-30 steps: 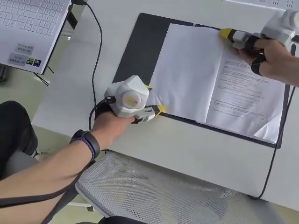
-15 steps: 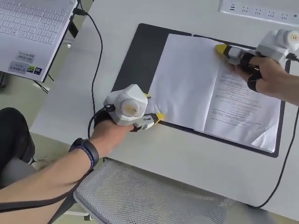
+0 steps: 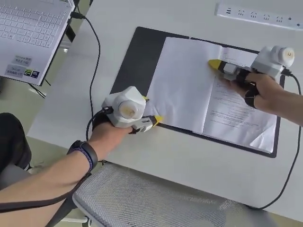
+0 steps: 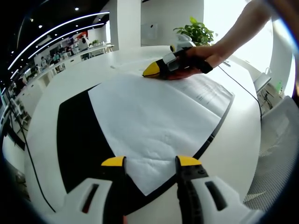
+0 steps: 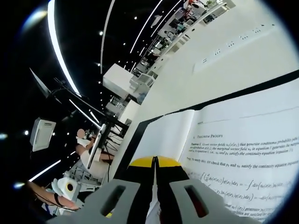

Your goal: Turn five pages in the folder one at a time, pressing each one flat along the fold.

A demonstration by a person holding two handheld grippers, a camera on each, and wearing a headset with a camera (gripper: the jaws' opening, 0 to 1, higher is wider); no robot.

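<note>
— Left hand-held gripper point(image 3: 151, 109), head view first?
— Sits at the near-left corner of the open folder point(image 3: 137, 52), jaws spread. Folder is black and lies flat on the white bench point(image 3: 199, 156), mid-scene. Blank page point(image 3: 182, 85) on the left half, printed page point(image 3: 241, 109) on the right.
— Right hand-held gripper point(image 3: 215, 64)?
— Far end of the fold, jaws pressed together, yellow tip down on the paper right by the crease.
— Other stuff?
— Laptop point(image 3: 28, 28) far left, power strip point(image 3: 258, 16) far right, mesh chair point(image 3: 156, 198) near.
— Left gripper view?
— Left hand-held gripper point(image 4: 150, 161) is spread, and the blank page's point(image 4: 159, 112) near corner pokes in between the two yellow tips. Can't tell if either tip touches it. Black folder point(image 4: 79, 135) cover shows to the left of the page. Right hand-held gripper point(image 4: 152, 70) is at the far end, tip on the paper, with the printed page point(image 4: 210, 91) to its right.
— Right gripper view?
— Right hand-held gripper point(image 5: 154, 163) is closed tight, nothing pinched. It points along the fold between the blank page point(image 5: 161, 135) and the printed page point(image 5: 252, 140). Folder point(image 5: 210, 105) edge is just beyond, power strip point(image 5: 233, 44) farther off.
</note>
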